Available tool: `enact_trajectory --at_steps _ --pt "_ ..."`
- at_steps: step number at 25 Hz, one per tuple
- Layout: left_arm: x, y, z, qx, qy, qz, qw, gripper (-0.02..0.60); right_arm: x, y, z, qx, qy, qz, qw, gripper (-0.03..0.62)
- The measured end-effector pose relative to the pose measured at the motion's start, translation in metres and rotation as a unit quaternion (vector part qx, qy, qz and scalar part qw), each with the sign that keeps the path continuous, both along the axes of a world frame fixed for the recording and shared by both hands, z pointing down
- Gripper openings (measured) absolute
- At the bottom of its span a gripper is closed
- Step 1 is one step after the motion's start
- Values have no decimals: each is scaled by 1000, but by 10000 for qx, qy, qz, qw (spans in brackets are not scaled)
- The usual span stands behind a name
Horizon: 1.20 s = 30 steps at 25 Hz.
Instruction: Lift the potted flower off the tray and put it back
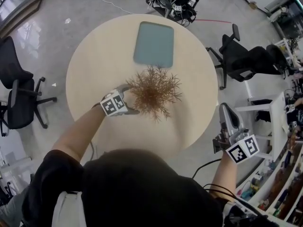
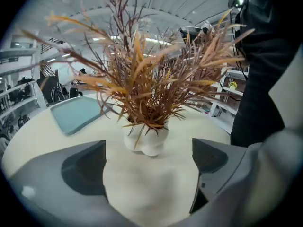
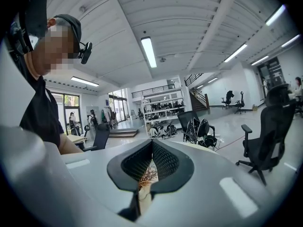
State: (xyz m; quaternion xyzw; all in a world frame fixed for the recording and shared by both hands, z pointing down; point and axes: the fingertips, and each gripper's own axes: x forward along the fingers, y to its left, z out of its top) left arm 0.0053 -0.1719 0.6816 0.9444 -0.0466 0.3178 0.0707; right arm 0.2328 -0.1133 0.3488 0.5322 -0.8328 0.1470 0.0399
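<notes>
Round table (image 1: pixel 94 70) with potted flower (image 1: pixel 154 92) on the bare top, off the tray (image 1: pixel 154 44).
Tray near, at 12 o'clock from the flower. At 9 o'clock, close beside it, left gripper (image 1: pixel 129 99), jaws wide apart, nothing pinched. At 4 o'clock, past the table edge, right gripper (image 1: pixel 225 111), jaws together, empty.

We're looking down on a round, pale counter (image 1: pixel 94 74) standing on a glossy grey floor (image 1: pixel 42 37). One black office chair (image 1: pixel 19 96) waits off the counter's left edge, and another (image 1: pixel 248 60) sits off to the right (its back draped in something dark). Beyond the far rim lies a tangle of black gear and cables (image 1: pixel 173 1). Across the hall we pick out a strip light (image 3: pixel 148 51) on the ribbed white ceiling, a shelving rack (image 3: pixel 163 111) and a staircase (image 3: pixel 199 96).
</notes>
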Motion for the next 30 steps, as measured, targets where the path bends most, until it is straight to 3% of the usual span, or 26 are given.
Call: enact_trajectory --at_steps 21,30 --pt "69 -14 22 299 408 360 9981 546 16 -1 23 -389 254 37 9989 17" --pt "75 -8 54 138 219 582 9980 545 18 -4 41 -577 239 2 9980 17"
